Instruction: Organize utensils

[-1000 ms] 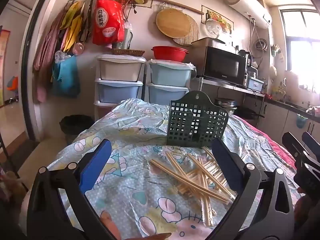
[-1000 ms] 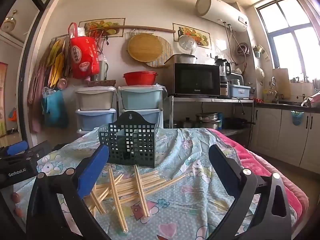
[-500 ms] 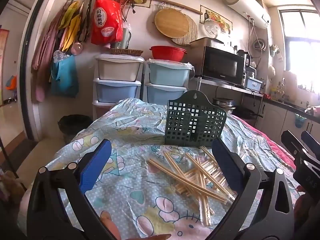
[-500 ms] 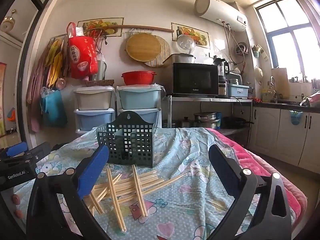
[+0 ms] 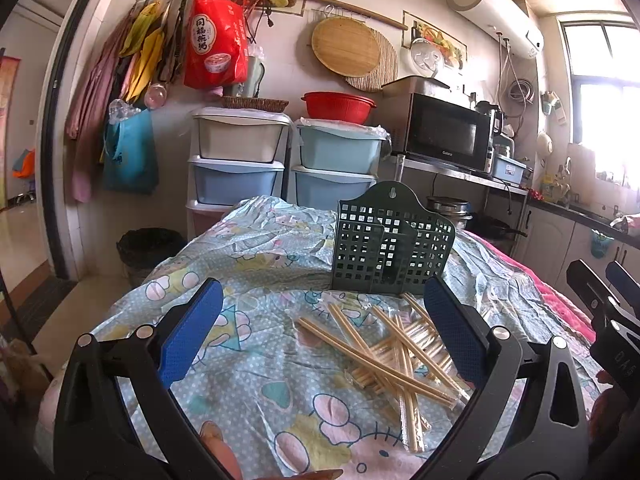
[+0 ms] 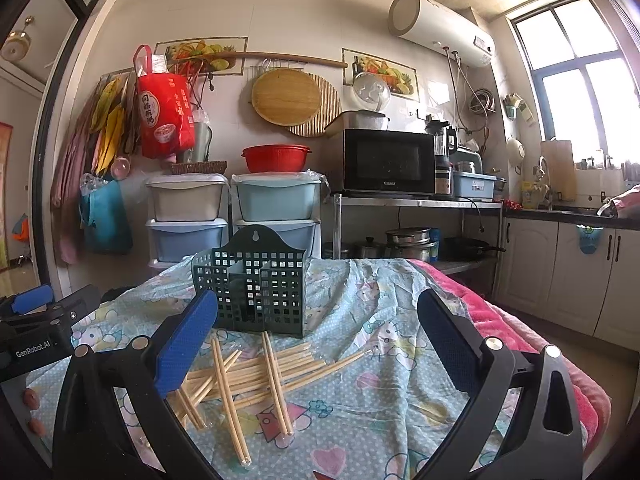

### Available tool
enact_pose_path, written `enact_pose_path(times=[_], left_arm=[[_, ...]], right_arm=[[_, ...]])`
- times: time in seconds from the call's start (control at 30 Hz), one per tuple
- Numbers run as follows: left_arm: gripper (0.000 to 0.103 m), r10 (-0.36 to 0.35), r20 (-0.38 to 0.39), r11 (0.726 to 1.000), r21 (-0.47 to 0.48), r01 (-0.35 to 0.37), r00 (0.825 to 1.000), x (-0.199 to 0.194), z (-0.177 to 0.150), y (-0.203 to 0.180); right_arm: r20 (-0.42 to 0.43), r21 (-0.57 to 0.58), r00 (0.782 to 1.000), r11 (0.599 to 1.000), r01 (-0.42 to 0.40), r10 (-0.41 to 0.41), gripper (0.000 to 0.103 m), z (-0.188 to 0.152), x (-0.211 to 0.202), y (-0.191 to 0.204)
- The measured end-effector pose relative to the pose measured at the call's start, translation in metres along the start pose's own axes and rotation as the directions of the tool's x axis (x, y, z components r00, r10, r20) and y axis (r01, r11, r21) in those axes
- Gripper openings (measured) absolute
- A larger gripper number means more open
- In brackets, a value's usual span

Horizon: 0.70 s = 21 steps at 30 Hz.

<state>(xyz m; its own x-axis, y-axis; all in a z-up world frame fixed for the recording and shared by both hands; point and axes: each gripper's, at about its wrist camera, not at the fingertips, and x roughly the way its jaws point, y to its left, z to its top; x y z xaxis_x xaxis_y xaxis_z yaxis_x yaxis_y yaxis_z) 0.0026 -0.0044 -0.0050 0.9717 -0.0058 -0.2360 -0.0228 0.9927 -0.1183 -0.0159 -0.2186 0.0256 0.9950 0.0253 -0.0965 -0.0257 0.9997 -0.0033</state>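
a counter [image 6: 360, 400] under a light blue cartoon cloth carries everything. at its far middle a dark green lattice holder [image 6: 256, 288] stands upright, its compartments showing nothing inside. just in front of it, the nearest touching its base, chopsticks [image 6: 256, 372] lie in a loose crossed heap on the cloth, some in clear wrappers. the left gripper [image 5: 320, 336] hovers above the near edge, jaws spread wide, grasping nothing. the right gripper [image 6: 318, 340] hangs beside it, jaws likewise released and bare.
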Motion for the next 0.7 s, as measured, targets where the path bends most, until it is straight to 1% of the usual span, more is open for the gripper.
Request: enact_pose_path(times=[0.47, 0.53, 0.7], left_arm=[[0.093, -0.002, 0.002, 1.000, 0.003, 0.002, 1.000, 0.0035, -0.0036, 0.0019], [0.093, -0.004, 0.000, 1.000, -0.001, 0.004, 1.000, -0.0028, 0.0020, 0.0004], [0.093, -0.002, -0.001, 1.000, 0.001, 0.002, 1.000, -0.0023, 0.0017, 0.0001]], right_arm=[[0.006, -0.006, 1.000, 1.000, 0.003, -0.003, 0.097, 0.0015, -0.0013, 0.0004], [0.005, -0.005, 1.000, 1.000, 0.001, -0.001, 0.097, 0.0014, -0.0012, 0.0004], [0.005, -0.005, 1.000, 1.000, 0.002, -0.001, 0.097, 0.0014, -0.0019, 0.0010]])
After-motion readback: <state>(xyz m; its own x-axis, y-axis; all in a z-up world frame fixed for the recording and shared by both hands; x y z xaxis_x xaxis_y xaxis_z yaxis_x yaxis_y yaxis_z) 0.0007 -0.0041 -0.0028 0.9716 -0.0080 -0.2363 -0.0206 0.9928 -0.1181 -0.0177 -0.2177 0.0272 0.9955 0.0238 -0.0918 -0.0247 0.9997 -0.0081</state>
